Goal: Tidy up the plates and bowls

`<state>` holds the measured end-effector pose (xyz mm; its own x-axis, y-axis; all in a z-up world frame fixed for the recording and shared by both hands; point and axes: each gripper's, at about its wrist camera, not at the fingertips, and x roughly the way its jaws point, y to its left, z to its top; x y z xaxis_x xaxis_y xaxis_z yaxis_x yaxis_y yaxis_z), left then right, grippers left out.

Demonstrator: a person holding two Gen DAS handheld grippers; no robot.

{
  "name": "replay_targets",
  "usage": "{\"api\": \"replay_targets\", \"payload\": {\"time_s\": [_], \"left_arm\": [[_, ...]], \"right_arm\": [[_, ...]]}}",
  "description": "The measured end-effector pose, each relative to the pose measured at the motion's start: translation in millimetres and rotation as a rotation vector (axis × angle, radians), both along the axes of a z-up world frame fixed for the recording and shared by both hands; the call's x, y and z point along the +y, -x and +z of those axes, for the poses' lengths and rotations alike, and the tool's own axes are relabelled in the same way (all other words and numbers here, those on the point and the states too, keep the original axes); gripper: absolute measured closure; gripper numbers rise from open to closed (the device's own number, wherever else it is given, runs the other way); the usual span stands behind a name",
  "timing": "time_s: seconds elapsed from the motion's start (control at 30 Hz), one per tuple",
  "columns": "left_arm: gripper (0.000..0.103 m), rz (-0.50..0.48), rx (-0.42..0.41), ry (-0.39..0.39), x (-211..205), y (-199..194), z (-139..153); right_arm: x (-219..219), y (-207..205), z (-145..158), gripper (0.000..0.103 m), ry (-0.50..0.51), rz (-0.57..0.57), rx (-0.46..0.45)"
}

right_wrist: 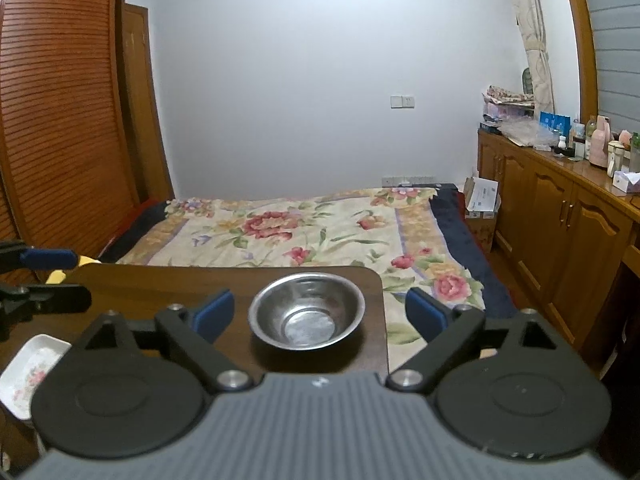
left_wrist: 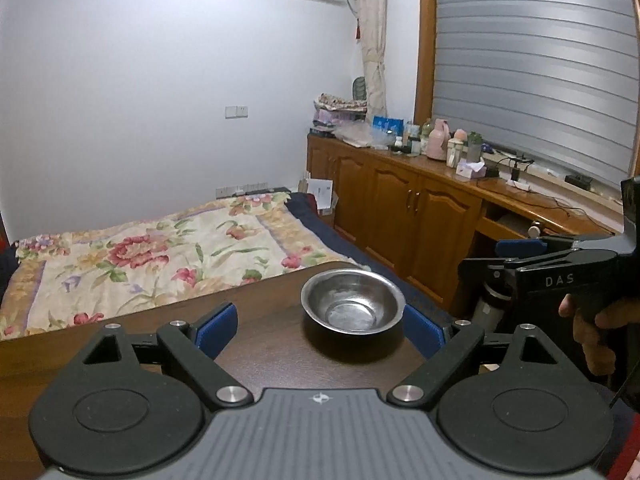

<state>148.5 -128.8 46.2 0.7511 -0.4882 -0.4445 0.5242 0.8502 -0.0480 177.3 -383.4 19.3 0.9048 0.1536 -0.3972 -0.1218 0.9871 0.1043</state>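
Observation:
A small steel bowl (left_wrist: 352,304) (right_wrist: 306,310) stands upright and empty near the far right corner of the dark wooden table (left_wrist: 260,316) (right_wrist: 160,284). My left gripper (left_wrist: 320,330) is open, and the bowl lies just ahead of its blue pads (left_wrist: 218,330), closer to the right one. My right gripper (right_wrist: 319,315) is open too, with the bowl centred ahead between its pads (right_wrist: 426,314), untouched. Each gripper shows in the other's view: the right one (left_wrist: 496,258) held by a hand, the left one (right_wrist: 44,278). A white floral plate (right_wrist: 32,372) lies at the table's near left.
Beyond the table is a bed with a flowered quilt (left_wrist: 160,252) (right_wrist: 300,232). Wooden cabinets (left_wrist: 400,216) with bottles and clutter on top run along the right wall. A slatted wardrobe (right_wrist: 60,120) stands at the left. The table's right edge drops off just past the bowl.

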Motion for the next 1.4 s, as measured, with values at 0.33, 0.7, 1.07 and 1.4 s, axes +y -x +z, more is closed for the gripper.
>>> {"api": "replay_targets", "payload": {"time_s": [0.33,0.7,1.07,1.4], "left_arm": [[0.012,0.005,0.072,-0.006,-15.8,-42.7,-16.9],[0.024,-0.003,0.176,-0.03,-34.8,-91.6,-39.1],[0.041,-0.021,0.286,-0.027,-52.8,-131.8,-57.1],[0.059,-0.022,0.406,-0.023,-65.7,-163.2,-71.4]], "right_arm": [[-8.6,-38.2,-32.1,0.013,-0.02,-0.01,0.081],[-10.3,-75.5,-58.7,0.026,-0.055,0.046,0.164],[-16.3,-101.0,-76.6,0.048,-0.155,0.101,0.244],[-20.3,-109.3,-81.8,0.062,-0.214,0.122,0.265]]}}
